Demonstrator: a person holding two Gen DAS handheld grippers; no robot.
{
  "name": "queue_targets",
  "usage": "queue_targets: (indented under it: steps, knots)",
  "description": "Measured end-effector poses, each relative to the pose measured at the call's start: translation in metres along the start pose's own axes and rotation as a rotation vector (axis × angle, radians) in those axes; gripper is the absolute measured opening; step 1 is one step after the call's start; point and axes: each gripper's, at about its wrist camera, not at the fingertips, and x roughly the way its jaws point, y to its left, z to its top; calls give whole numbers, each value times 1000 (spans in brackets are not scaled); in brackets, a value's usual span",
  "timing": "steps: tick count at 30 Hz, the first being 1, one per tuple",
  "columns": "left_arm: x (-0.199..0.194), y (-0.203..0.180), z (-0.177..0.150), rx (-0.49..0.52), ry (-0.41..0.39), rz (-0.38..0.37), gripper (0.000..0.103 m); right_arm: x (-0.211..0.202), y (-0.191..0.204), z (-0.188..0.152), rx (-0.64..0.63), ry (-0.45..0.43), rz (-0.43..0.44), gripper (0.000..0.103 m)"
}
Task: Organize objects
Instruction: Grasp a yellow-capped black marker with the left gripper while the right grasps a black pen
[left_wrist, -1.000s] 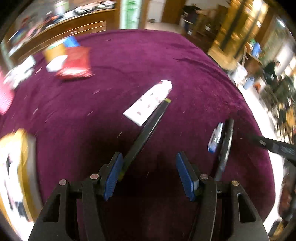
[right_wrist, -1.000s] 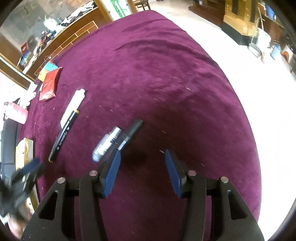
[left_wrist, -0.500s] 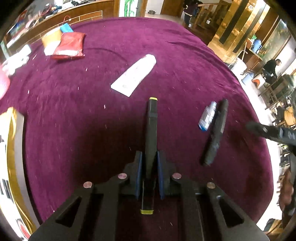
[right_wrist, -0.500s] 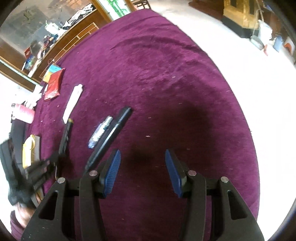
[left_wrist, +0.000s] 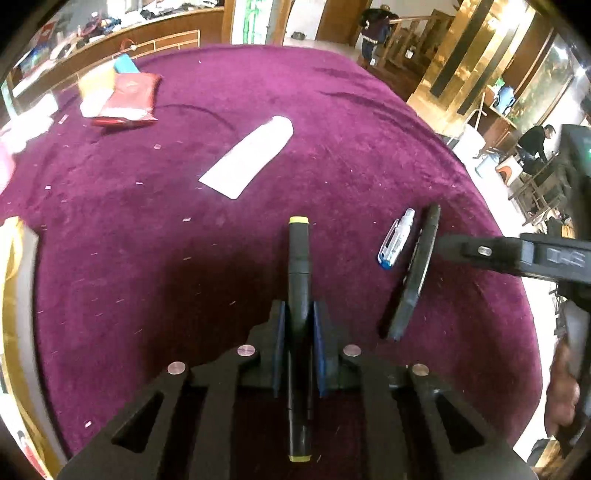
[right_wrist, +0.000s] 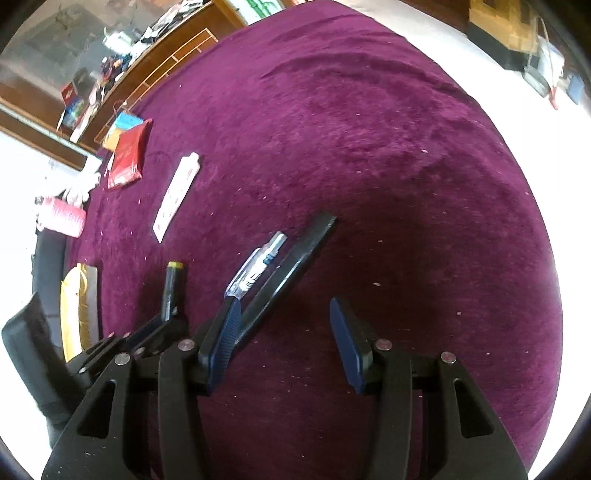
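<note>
Though mostly black, marker (left_wrist: 299, 280) ends yellow.

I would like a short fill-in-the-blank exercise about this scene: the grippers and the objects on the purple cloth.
1. The left gripper is shut on a black marker with ____ ends.
2. The jaws of the right gripper stand ____, with nothing between them.
3. The clear pen with blue trim lies beside a long ____ pen on the purple cloth.
4. The flat white tube lies ____ the marker in the left wrist view.

Missing words: yellow; open; black; beyond
</note>
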Motion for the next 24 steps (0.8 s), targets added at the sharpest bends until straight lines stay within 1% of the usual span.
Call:
queue_targets:
  steps: [3, 6, 7, 8, 9, 10, 12, 13, 14, 16, 18, 20, 24]
  knots:
    - [-25, 12, -9, -52, -31, -43, 11, 8, 12, -1, -24, 2, -26, 49]
    - [-48, 20, -20, -81, -67, -73, 11, 20, 25, -3, -53, 11, -61, 49]
    - [-53, 22, -22, -88, -73, -80, 11, 26, 31, -3, -66, 10, -90, 49]
    - [-58, 24, -26, -92, -80, -85, 11, 25, 36, -4, -82, -14, -120, 49]
    - [-65, 27, -30, -93, -89, -91, 11, 27, 39, -4, -94, -19, -145, 49]
    - [-69, 29, -34, -94, -94, -94, 11, 29, 43, -3, -107, -31, -177, 48]
    - [-77, 34, -39, -93, -102, -100, 11, 29, 46, -3, -108, -51, -218, 41]
    - [-80, 37, -42, -96, -106, -106, 11, 27, 44, -3, -92, -58, -215, 37]
    - [-83, 41, -45, -102, -108, -114, 11, 25, 42, -3, -74, -61, -192, 23]
    - [-90, 51, -50, -110, -114, -124, 11, 21, 39, -5, -58, -58, -155, 12]
    - [-98, 64, -55, -124, -121, -143, 11, 16, 34, -10, -32, -49, -88, 12]
    - [-104, 75, -60, -139, -128, -155, 11, 11, 30, -18, -2, -49, -66, 12]
    - [-117, 100, -69, -169, -137, -166, 11, -4, 27, -36, 67, -59, 13, 12]
